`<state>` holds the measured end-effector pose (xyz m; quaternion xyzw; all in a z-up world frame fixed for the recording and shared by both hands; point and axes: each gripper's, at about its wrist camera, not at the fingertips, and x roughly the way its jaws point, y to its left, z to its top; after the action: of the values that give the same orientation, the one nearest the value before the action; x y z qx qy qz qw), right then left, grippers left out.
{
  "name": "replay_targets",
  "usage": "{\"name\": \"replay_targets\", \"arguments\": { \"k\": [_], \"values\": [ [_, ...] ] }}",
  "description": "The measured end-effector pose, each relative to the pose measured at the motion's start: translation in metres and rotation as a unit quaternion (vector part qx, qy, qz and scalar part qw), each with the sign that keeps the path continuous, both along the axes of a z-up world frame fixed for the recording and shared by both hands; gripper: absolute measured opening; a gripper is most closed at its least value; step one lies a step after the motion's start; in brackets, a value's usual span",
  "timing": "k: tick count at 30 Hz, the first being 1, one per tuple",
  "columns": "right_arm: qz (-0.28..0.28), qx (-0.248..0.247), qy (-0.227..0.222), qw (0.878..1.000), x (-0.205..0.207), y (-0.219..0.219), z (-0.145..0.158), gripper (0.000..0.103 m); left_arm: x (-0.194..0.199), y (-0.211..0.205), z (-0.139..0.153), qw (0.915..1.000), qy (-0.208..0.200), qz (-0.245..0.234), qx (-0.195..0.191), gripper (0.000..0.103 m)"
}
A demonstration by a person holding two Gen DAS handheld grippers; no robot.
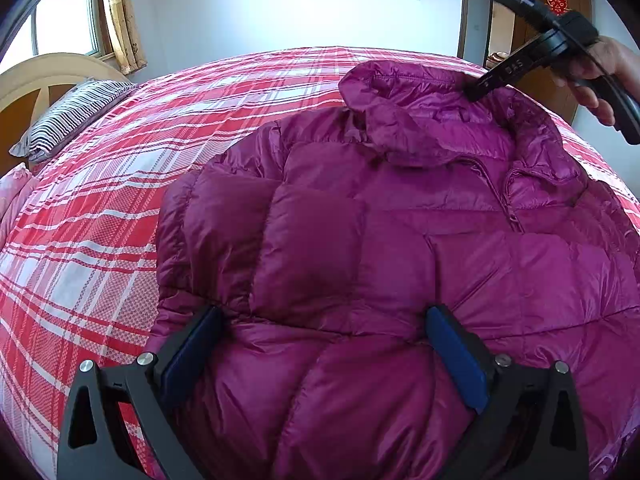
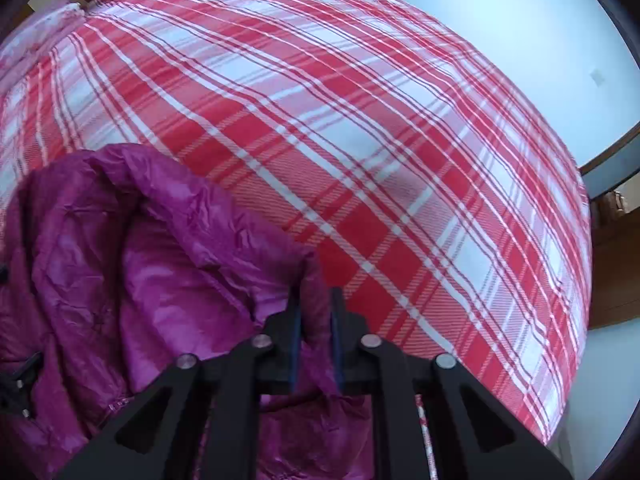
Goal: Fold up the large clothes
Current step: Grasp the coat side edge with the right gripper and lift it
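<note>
Jacket (image 1: 360, 240) flat on bed (image 1: 100, 200), collar far; right gripper (image 2: 316, 332) pinching hood (left gripper (image 1: 324, 364) spread).

Magenta quilted puffer jacket (image 1: 360, 240), zipped, lying flat, hood crumpled

Both wrist views close, angled down over shared jacket (image 1: 360, 240) and bed (image 2: 400, 140).

Left gripper (image 1: 320, 360) spread wide over the jacket (image 1: 360, 260); beyond its jaws, right gripper (image 1: 476, 90) pinches the hood (image 1: 400, 96)
</note>
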<state>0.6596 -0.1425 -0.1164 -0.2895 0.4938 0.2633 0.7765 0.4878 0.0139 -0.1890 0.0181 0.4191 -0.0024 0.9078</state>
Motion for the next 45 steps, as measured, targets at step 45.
{"name": "replay_targets", "arguments": {
  "k": [45],
  "values": [
    [0.025, -0.147, -0.376, 0.915, -0.134, 0.006, -0.08, 0.01, 0.176, -0.048, 0.091, 0.9925, 0.11, -0.053, -0.004, 0.102]
  ]
}}
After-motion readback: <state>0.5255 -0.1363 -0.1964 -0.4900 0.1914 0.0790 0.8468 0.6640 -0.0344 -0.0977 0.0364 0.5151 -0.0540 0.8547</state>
